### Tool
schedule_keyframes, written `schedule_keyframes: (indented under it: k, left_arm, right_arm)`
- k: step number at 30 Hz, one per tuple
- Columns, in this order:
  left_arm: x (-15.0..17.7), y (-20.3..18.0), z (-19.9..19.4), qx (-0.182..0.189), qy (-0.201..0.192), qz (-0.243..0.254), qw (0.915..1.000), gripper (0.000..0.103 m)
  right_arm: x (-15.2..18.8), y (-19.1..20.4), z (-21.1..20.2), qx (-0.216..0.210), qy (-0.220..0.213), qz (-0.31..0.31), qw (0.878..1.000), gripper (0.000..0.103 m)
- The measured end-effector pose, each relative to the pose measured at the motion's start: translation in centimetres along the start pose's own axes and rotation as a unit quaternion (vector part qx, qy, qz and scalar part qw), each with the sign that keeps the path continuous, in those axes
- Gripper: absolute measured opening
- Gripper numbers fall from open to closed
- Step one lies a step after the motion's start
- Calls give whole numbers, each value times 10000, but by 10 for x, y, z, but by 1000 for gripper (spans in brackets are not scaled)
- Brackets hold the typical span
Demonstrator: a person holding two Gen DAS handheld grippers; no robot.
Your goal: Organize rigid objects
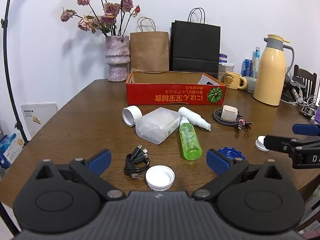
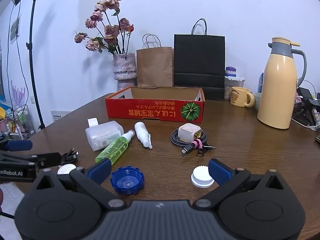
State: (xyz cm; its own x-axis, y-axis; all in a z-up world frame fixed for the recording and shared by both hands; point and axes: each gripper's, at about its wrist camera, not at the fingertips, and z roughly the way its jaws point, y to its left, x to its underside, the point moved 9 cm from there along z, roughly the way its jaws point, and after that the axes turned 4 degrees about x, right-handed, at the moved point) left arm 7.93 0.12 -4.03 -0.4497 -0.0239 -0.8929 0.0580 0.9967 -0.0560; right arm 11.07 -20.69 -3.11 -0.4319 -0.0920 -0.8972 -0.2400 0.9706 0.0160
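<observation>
Now both tongs wait wide apart

We hold the left tongs (image 1: 158, 161) low over the table (image 1: 84, 124), released, around the white cap (image 1: 160, 178). Our right tongs (image 2: 159, 169) hang level, released too, between the blue cap (image 2: 127, 183) and another white lid (image 2: 202, 177). Behind stands the red box (image 2: 155, 110).

Box (image 1: 176, 97) behind bottles (image 1: 190, 140); bags (image 1: 195, 48) behind box; jug (image 1: 270, 72) right; caps (image 1: 160, 178) nearest

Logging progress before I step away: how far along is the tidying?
Barely started. The red cardboard box looks almost empty. Both the left gripper and right gripper are open, holding nothing. The green spray bottle, blue cap and the rest lie on the wooden table.
</observation>
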Motion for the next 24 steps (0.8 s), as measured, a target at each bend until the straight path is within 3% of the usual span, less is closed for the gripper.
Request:
schedule_keyframes:
  k: [24]
  left_arm:
    - [3, -4, 5, -11, 128, 59, 9999, 103]
  right_arm:
    - [0, -1, 2, 8, 133, 58, 9999, 103]
